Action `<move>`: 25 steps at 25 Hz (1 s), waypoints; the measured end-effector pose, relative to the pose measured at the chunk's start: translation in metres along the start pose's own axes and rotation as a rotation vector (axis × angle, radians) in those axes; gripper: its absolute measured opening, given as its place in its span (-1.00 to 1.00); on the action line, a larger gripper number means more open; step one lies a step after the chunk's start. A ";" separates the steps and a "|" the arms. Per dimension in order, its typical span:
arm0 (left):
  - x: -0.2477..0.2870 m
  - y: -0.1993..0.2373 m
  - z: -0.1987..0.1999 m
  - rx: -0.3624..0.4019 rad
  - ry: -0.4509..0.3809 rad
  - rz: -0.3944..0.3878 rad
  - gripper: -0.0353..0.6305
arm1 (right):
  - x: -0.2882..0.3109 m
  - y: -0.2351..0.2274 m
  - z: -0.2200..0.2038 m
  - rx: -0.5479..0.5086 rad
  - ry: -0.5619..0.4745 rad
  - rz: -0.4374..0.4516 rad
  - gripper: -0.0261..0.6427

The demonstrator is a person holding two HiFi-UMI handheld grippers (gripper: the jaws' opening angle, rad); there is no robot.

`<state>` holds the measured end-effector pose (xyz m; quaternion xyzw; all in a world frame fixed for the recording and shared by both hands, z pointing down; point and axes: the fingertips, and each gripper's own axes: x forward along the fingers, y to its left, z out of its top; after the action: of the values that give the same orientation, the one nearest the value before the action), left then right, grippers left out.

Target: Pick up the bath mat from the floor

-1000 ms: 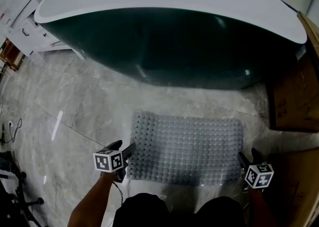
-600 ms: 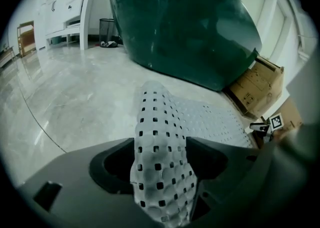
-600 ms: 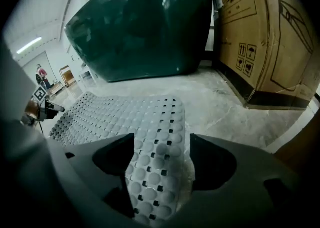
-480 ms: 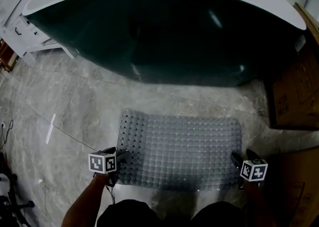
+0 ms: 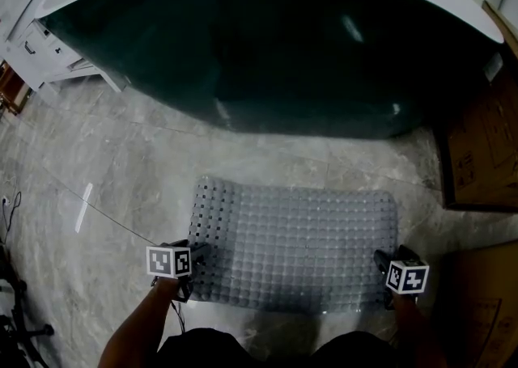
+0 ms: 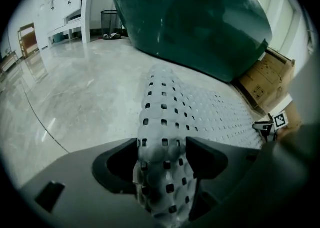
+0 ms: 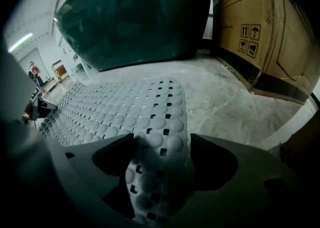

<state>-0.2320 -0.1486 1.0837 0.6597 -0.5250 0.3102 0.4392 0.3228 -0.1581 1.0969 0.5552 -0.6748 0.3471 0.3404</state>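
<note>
- Grey studded rubber bath mat (image 5: 295,245) flat on marble floor (image 5: 121,172), before dark green bathtub (image 5: 267,59).
- Lowered onto its near corners: left gripper (image 6: 162,147) and right gripper (image 7: 162,144), jaws just opened wide, mat edge between, unclamped.
- Next, probably: clamp, lift.

Rubbery bath mat (image 5: 295,241), glossy floor (image 5: 105,156)

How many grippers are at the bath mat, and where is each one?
2. The left gripper is at the bath mat's near left corner, the right gripper at its near right corner. Both have just been opening their jaws, with the mat's edge between them.
</note>
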 end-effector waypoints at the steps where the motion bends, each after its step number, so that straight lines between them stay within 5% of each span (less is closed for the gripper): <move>1: 0.000 0.001 0.000 0.002 0.001 0.001 0.00 | 0.000 0.001 0.000 -0.001 -0.009 -0.006 0.12; 6: -0.001 0.003 -0.003 0.000 -0.015 -0.016 -0.24 | -0.003 0.012 0.000 0.001 -0.025 0.020 -0.08; 10: -0.003 -0.005 0.000 -0.007 -0.061 -0.056 -0.41 | -0.008 0.028 0.006 -0.040 -0.043 0.049 -0.44; 15: -0.016 -0.018 0.010 0.049 -0.149 -0.094 -0.52 | -0.023 0.048 0.019 -0.042 -0.106 0.115 -0.70; 25: -0.064 -0.056 0.036 0.131 -0.293 -0.199 -0.68 | -0.087 0.080 0.054 -0.008 -0.279 0.252 -0.78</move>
<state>-0.1961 -0.1504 0.9986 0.7737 -0.4943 0.1992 0.3425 0.2527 -0.1481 0.9880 0.5077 -0.7810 0.3041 0.1995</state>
